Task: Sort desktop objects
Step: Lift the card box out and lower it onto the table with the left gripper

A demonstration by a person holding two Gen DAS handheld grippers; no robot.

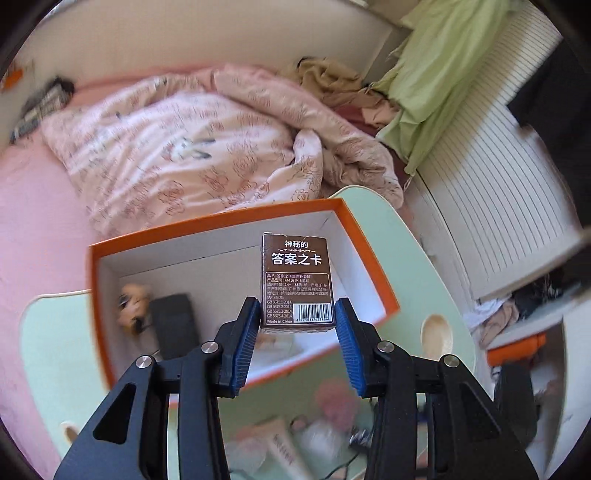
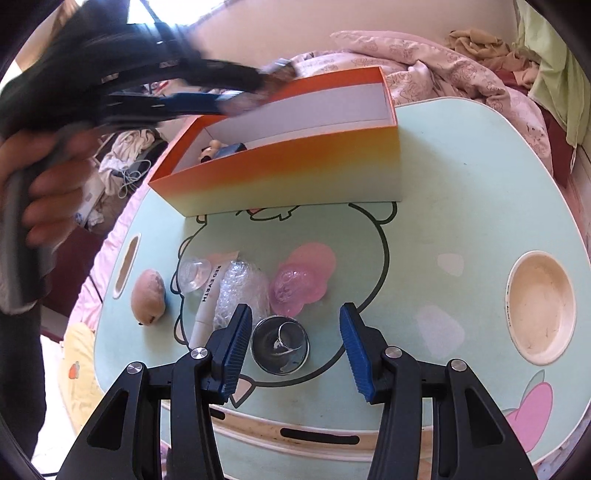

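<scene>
While the left gripper [image 1: 297, 317] clamps a card box [image 1: 296, 280], the orange box [image 1: 373, 254] holds a figurine [image 1: 133, 304]; the right gripper [image 2: 293, 334] gapes.

A bed with a pink sheet [image 1: 33, 229] carries a crumpled pink floral quilt [image 1: 177, 147], with beige clothing [image 1: 332, 81] and a light green cloth [image 1: 436, 74] heaped at its far end. A plain cream wall [image 1: 184, 33] runs behind the bed, and a white slatted panel [image 1: 491, 206] stands beside it. Bright daylight falls across the bedding.
</scene>
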